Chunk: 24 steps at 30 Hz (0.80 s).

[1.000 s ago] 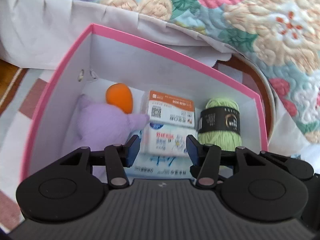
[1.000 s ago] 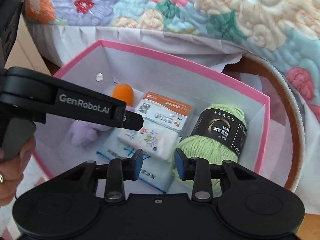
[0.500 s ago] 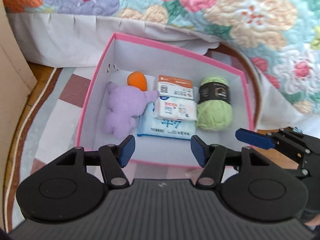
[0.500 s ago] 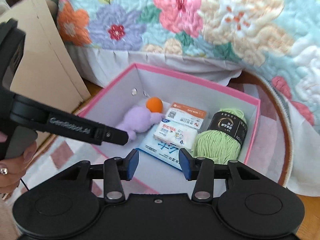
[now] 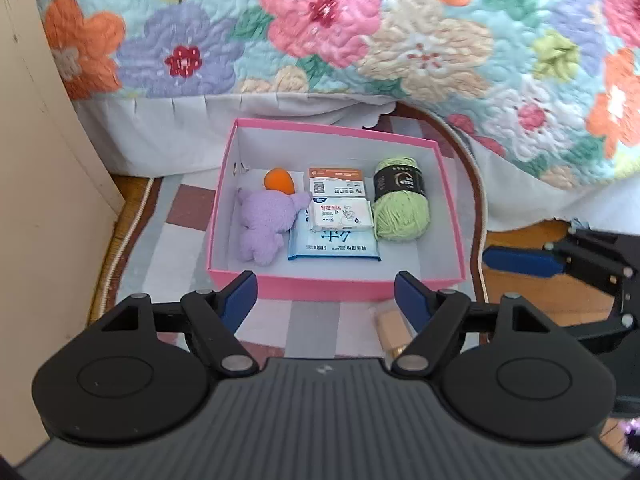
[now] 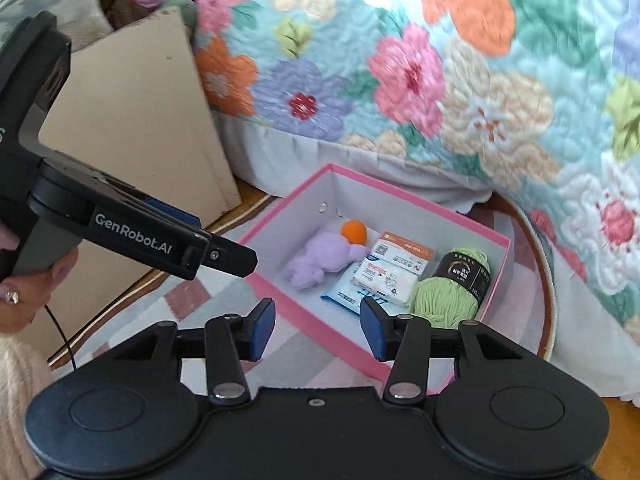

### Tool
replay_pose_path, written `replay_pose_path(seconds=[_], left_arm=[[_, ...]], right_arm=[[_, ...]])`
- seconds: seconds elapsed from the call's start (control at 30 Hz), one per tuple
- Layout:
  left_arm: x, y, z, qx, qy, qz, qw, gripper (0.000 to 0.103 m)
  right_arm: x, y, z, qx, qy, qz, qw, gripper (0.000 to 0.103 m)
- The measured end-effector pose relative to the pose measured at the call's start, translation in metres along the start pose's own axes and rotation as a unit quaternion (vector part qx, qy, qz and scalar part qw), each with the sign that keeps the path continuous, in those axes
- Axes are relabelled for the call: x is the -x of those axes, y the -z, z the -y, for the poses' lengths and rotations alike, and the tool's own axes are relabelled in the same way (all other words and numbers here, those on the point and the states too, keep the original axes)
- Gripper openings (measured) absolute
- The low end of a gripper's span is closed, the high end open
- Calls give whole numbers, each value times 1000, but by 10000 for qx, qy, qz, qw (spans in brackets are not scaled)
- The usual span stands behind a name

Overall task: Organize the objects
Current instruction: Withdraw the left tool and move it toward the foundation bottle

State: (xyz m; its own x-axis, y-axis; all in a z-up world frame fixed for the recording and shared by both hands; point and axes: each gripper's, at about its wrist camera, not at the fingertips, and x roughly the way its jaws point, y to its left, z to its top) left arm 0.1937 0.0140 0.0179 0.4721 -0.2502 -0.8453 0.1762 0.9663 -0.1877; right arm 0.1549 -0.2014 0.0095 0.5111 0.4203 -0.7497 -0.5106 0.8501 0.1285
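I see the pink box [image 5: 336, 286] on the rug [image 5: 176, 236], holding a purple plush [image 5: 266, 222], tissue packs [image 5: 340, 214] and green yarn [image 5: 400, 208]. My left gripper [image 5: 326, 294] and right gripper [image 6: 318, 328] hover before the box, jaws opening, nothing between them.

Bedroom bkgd: quilt, rug, board

Floral quilt [image 5: 360, 40] w/ white skirt is hanging over bed edge at top; checked rug [image 5: 176, 236] w/ brown border is lying on wood floor [image 5: 540, 296]; beige board [image 6: 132, 128] is leaning at left, just beside the quilt.
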Motion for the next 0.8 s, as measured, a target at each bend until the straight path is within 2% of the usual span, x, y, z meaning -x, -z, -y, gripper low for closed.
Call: replay_pose_path(seconds=[0.13,0.23,0.3,0.4,0.63,0.7,0.8], left_arm=[[28,10,12,-163,-34,24,9999,77],[44,20,21,-197,-16,-24,9998,78],[52,27,27,-269,53,-39,9996,86],[63,37,35,-354,210,8,9992,90],[68,62,48,-533,240,-15,9983,96],[66,68,49,-533,259,-22,9982,101],[61,75,50,-474,215,14,9986,103]], right_arm=[[27,0,-11,132,51,83,9999,63],[46,3,-16,194,41,136,9997,76],[58,6,-19,223,-2,151,9996,79],[70,14,-22,277,-27,117,9995,86],[80,40,-23,447,31,-39,9990,90],[79,47,-21,483,-66,-102,9988,90],[77,54,-17,344,-302,-3,9989,93]])
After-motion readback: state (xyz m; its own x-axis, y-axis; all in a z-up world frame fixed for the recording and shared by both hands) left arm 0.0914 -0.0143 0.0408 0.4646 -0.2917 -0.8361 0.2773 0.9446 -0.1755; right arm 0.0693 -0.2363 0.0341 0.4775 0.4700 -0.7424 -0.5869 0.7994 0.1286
